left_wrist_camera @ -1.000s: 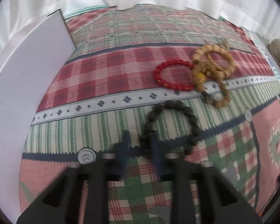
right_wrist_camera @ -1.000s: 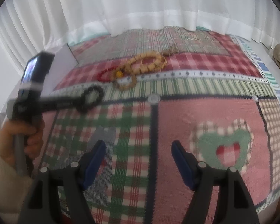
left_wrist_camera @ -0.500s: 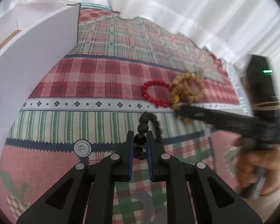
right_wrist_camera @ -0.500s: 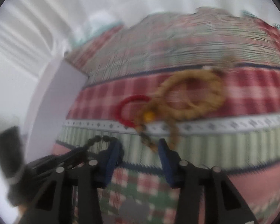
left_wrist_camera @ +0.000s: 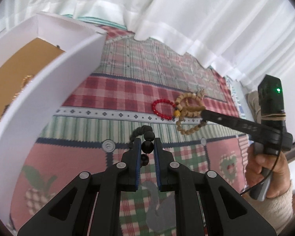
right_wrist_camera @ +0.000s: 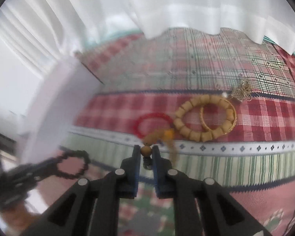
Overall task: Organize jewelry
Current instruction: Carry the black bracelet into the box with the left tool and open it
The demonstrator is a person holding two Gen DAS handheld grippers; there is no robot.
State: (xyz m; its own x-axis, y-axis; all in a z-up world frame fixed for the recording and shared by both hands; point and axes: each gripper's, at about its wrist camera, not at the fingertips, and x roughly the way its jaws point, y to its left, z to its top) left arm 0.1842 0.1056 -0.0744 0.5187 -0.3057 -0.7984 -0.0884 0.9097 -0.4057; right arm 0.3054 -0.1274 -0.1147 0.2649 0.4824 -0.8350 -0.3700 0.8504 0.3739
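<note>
round glossy black beads point(left_wrist_camera: 147, 146) clamped; wooden beads point(right_wrist_camera: 146, 150) being squeezed.

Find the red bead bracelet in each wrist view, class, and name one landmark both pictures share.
Left wrist view: the red bead bracelet lies right of centre on the red checked band, just left of the tan wooden bead bracelet.
Right wrist view: it lies near centre, blurred, again left of the tan beads.
Shared landmark: the white diamond-patterned stripe just below it.

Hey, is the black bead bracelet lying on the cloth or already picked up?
Picked up. The left gripper is shut on the black bead bracelet, and in the right wrist view its loop hangs from the fingers, clear of the patchwork cloth.
</note>
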